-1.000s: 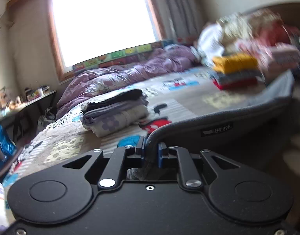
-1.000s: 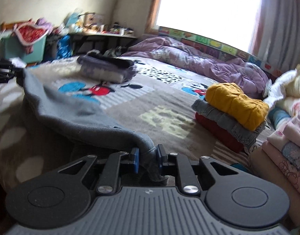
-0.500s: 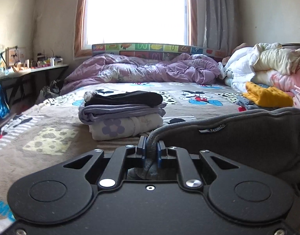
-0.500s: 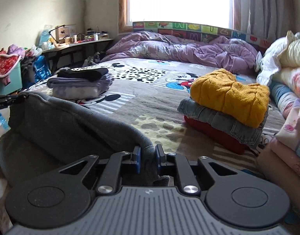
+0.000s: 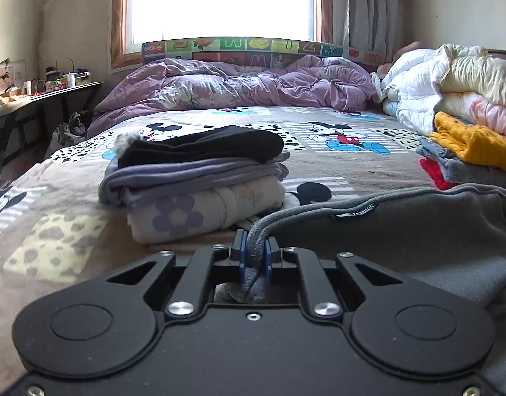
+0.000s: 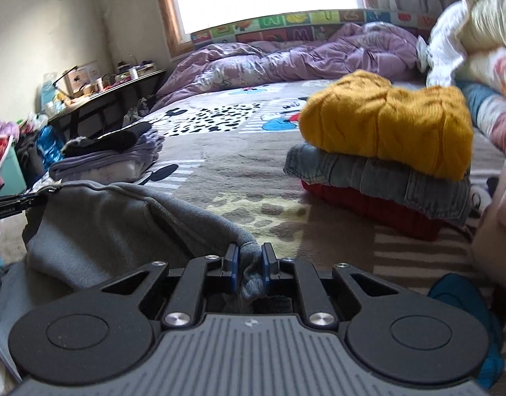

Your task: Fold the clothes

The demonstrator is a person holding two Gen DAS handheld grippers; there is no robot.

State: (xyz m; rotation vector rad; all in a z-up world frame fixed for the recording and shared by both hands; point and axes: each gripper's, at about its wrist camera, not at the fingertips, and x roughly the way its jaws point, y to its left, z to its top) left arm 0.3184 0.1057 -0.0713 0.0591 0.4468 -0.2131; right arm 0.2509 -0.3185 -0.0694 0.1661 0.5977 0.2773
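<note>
**Grey garment pinched at both ends over the bed**

The left hand-held gripper (image 5: 254, 253) is clamped on a bunched edge of the grey garment (image 5: 418, 231), its blue pads pressed tight against the fabric. From there the garment runs off to the right in the left wrist view, a small label (image 5: 355, 211) showing near its upper hem. The right hand-held gripper (image 6: 248, 264) is likewise clamped on a wad of the same grey garment (image 6: 104, 224), with the cloth squeezed between its pads. In the right wrist view the garment spreads to the left and sags onto the bed (image 6: 239, 184), which is covered with a cartoon-print blanket.

Just beyond the left gripper lies a folded stack (image 5: 193, 181): a black piece on top, a lilac one under it, a flowered one at the bottom. On the right side of the bed sits a second stack (image 6: 385, 158), a yellow knit over denim over red. A crumpled purple quilt (image 5: 239, 85) lies along the far edge under the window (image 5: 220, 0). A bench (image 6: 114, 89) cluttered with small items stands by the left wall.
</note>
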